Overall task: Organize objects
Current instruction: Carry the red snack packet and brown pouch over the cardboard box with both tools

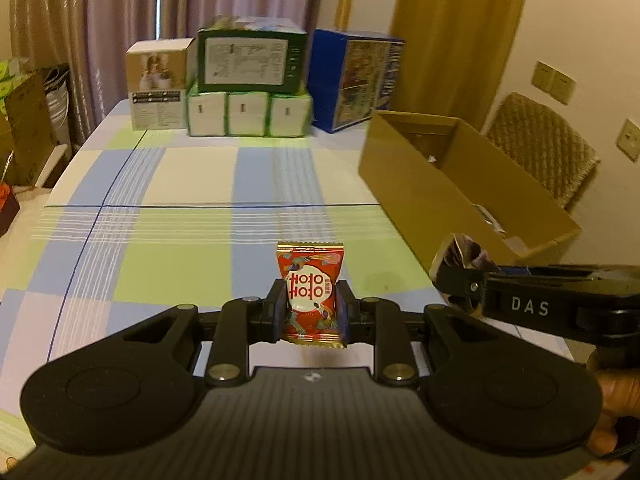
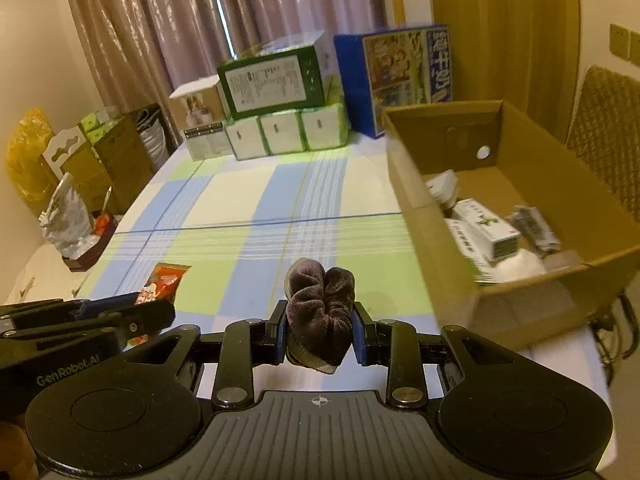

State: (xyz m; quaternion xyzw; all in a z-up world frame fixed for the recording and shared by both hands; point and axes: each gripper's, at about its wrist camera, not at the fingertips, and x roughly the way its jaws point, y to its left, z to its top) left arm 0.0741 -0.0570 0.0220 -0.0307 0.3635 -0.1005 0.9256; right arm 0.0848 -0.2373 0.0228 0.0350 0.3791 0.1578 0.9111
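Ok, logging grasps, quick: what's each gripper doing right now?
Left gripper: shut on the red snack packet.
Right gripper: shut on the dark plush cloth.

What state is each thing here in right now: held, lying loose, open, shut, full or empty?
Left tongs: shut on the red foil snack packet.
Red foil snack packet: gripped upright, off the table.
Right tongs: shut on the dark purple plush cloth bundle.
Dark purple plush cloth bundle: squeezed, held up.
Open brown cardboard box: open-topped, partly filled with small items.
Checked tablecloth table: stacked cartons at its far end.
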